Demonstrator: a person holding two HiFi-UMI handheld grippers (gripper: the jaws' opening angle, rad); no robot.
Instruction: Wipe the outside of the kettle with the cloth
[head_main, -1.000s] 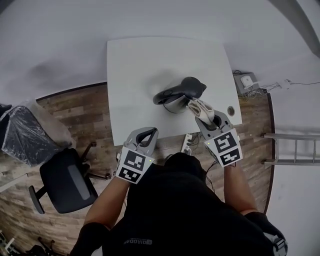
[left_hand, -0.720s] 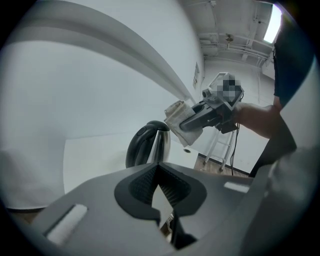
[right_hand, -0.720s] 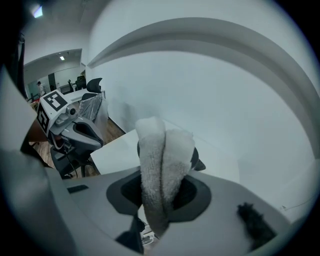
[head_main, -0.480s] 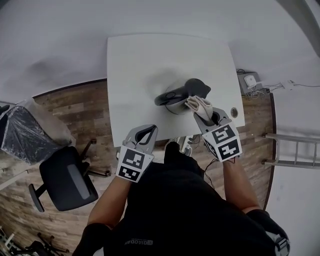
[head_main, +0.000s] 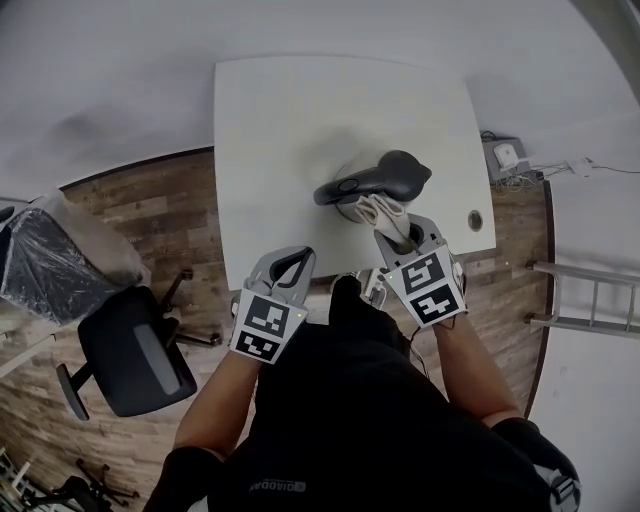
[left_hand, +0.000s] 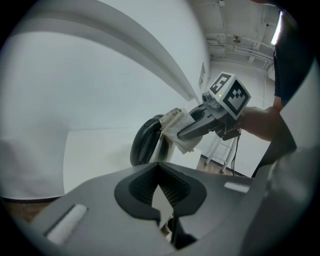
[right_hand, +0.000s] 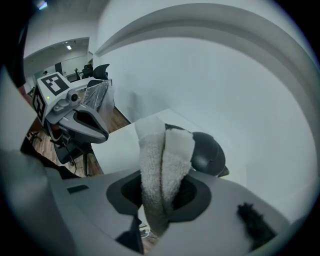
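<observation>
The cloth (head_main: 378, 208), pinched in the fingers of the right gripper (head_main: 392, 228), has been swept round the kettle (head_main: 385, 180), mid-frame on the bench (head_main: 270, 130), from its right side to its near wall. Wiping is judged under way. The left gripper (head_main: 290, 268) is held low, fingers closed on nothing.

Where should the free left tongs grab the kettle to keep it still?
Probably its dark handle, from the left. It sticks out sideways toward the left tongs, slim enough to pinch; the right tongs and cloth fill the near side.
</observation>
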